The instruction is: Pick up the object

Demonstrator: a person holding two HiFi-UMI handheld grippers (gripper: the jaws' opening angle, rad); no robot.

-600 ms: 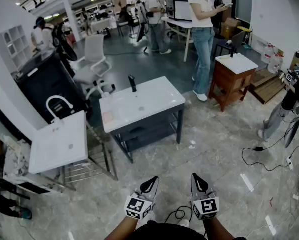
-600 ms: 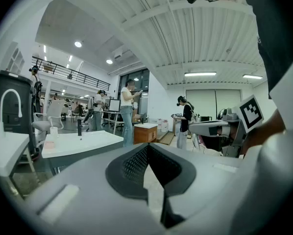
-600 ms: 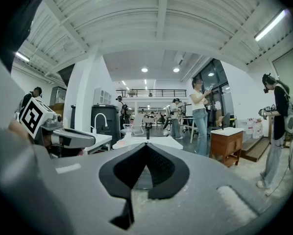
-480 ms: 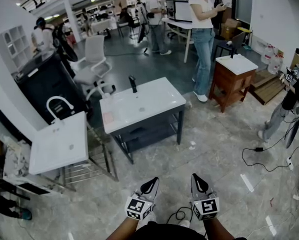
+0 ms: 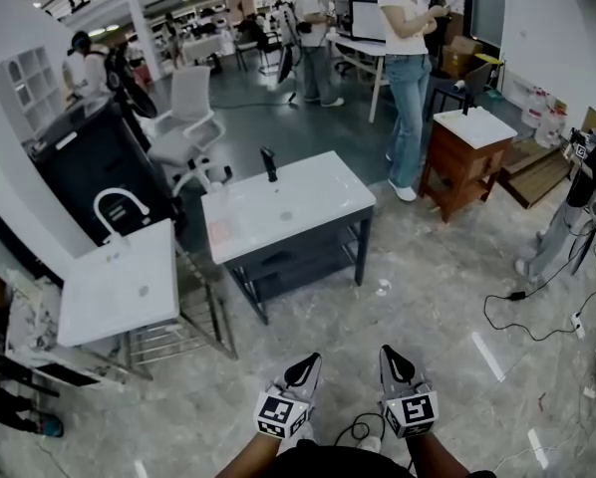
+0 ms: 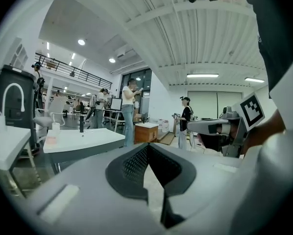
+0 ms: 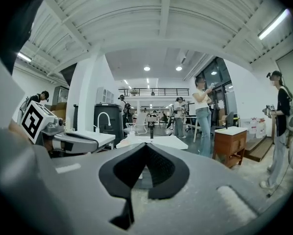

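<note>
The grey two-jaw left gripper point(image 5: 300, 370) and right gripper point(image 5: 398, 364) are both clenched on nothing, low by the holder's waist. The object isn't plain. My guess is the small pinkish container point(image 5: 216, 233) at the left edge of the white basin counter point(image 5: 308, 199), well apart from them. It seems upright, long axis vertical. Jaws arriving closed could topple it.
</note>
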